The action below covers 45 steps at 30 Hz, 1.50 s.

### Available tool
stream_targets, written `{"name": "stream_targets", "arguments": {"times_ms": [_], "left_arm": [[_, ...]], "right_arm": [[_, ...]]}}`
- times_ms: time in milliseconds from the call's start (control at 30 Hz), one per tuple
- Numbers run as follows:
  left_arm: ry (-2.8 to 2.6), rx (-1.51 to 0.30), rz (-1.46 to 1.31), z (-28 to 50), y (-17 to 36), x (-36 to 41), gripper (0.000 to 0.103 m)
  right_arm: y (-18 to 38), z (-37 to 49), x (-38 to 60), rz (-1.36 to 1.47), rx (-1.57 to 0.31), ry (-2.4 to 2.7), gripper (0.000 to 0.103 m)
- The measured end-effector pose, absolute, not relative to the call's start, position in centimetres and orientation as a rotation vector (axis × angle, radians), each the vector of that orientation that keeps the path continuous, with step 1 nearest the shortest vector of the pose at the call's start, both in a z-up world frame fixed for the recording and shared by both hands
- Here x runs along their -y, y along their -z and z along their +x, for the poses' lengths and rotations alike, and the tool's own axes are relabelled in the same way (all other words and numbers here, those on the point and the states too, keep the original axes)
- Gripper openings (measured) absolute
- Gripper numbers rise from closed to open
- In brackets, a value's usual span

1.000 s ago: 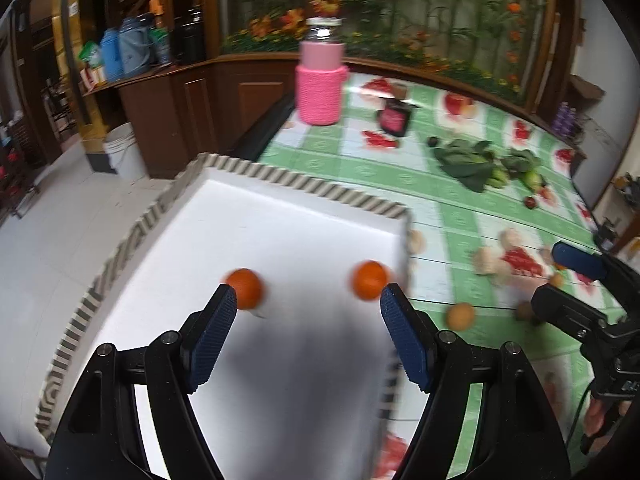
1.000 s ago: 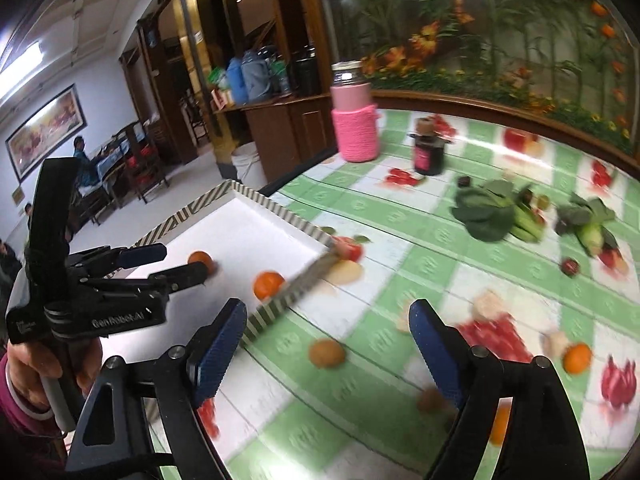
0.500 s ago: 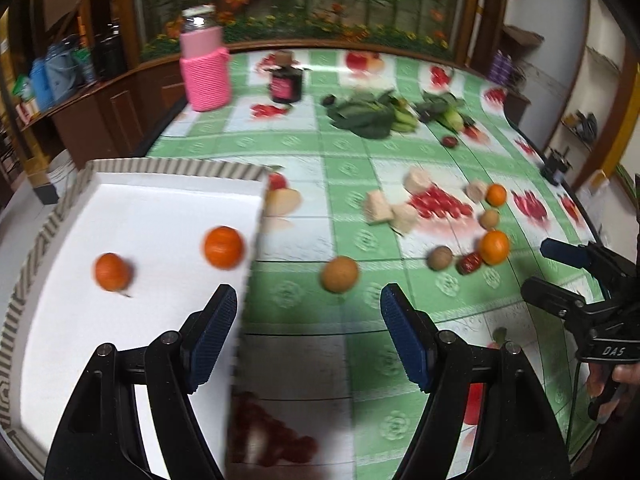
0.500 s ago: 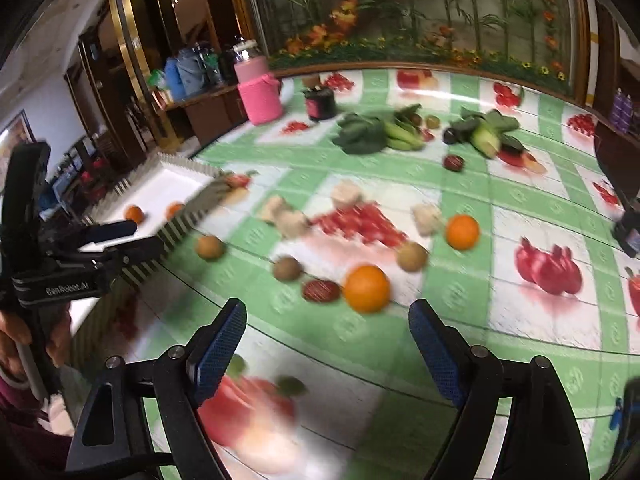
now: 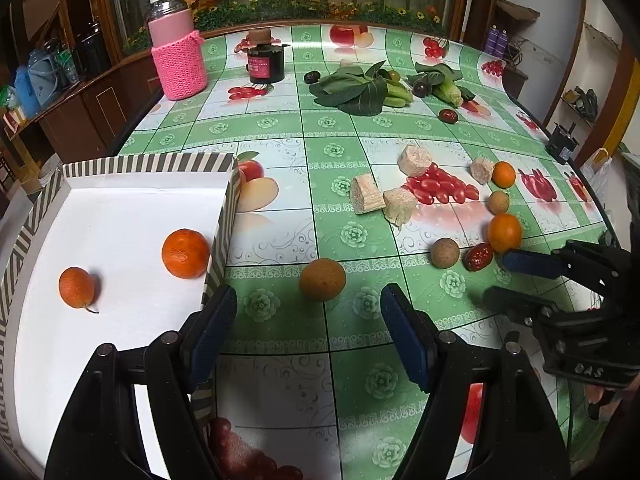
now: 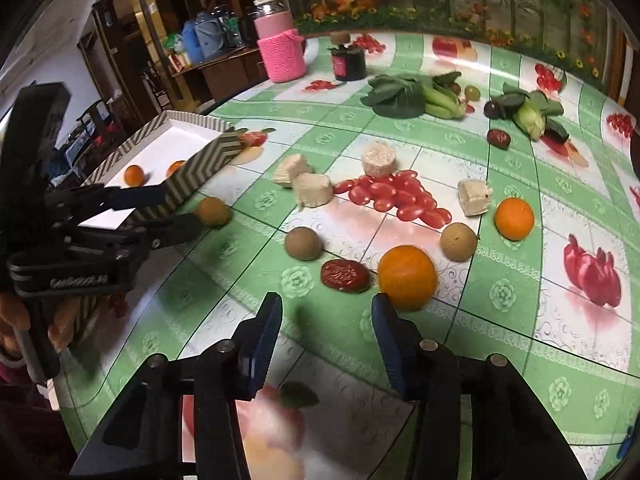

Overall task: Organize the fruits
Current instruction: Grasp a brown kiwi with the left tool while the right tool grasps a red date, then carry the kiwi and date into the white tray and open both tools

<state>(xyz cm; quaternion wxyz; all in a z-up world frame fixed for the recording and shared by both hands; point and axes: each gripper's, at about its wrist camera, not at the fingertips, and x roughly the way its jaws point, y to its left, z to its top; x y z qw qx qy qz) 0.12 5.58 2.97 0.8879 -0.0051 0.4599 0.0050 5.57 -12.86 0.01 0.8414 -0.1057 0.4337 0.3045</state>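
A striped white tray [image 5: 148,164] at the table's left holds two oranges [image 5: 185,253]; it also shows in the right wrist view [image 6: 200,160]. My left gripper [image 5: 308,332] is open and empty, just short of a brown round fruit [image 5: 322,279]. My right gripper [image 6: 326,336] is open and empty, close to a red date [image 6: 345,275] and a large orange [image 6: 407,277]. Two more brown fruits [image 6: 303,243] and a smaller orange [image 6: 514,218] lie beyond. The right gripper shows at the right of the left wrist view [image 5: 504,276].
Several pale food chunks [image 5: 366,199] lie mid-table. Leafy greens [image 5: 356,90], a dark jar [image 5: 265,60] and a pink knitted bottle [image 5: 178,54] stand at the back. The table edge curves close on the right.
My left gripper swung right from over the tray to the brown fruit on the cloth. My right gripper swung right and closed in on the date and large orange.
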Motion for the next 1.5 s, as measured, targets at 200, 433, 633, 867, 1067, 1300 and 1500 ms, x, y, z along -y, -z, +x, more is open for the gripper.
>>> {"name": "stream_targets", "arguments": {"times_ms": [200,433,633,867,1067,1300,1500], "left_arm": [[-0.011,-0.966,-0.001,0.9,-2.7,-5.5,0.074],[-0.006,-0.988,-0.006,1.9,-1.8,-5.4,0.067],[0.012,-1.004,-0.001,2.0,-1.2,-5.4,0.025],[0.001,-0.967,-0.026,0.7,-2.6,-5.7,0.025],[-0.006,-0.925,-0.041,-0.9,-4.5,-6.5,0.025],[-0.039,-0.889,-0.05,-2.4,-6.2,-8.3,0.025],[-0.086,-0.877,-0.061,-3.4,-6.7,-10.4,0.025]], "right_arm": [[0.1,7.0,12.2,-0.214,-0.911,-0.613,0.049],[0.7,7.1,11.1,-0.29,-0.882,-0.592,0.03],[0.5,6.7,12.3,-0.242,-0.881,-0.589,0.03],[-0.9,5.4,12.7,-0.199,-0.852,-0.599,0.03],[-2.0,4.3,11.7,-0.197,-0.83,-0.616,0.03],[-3.3,3.0,9.0,-0.227,-0.798,-0.654,0.03],[-3.9,2.3,6.6,-0.244,-0.776,-0.699,0.03]]}}
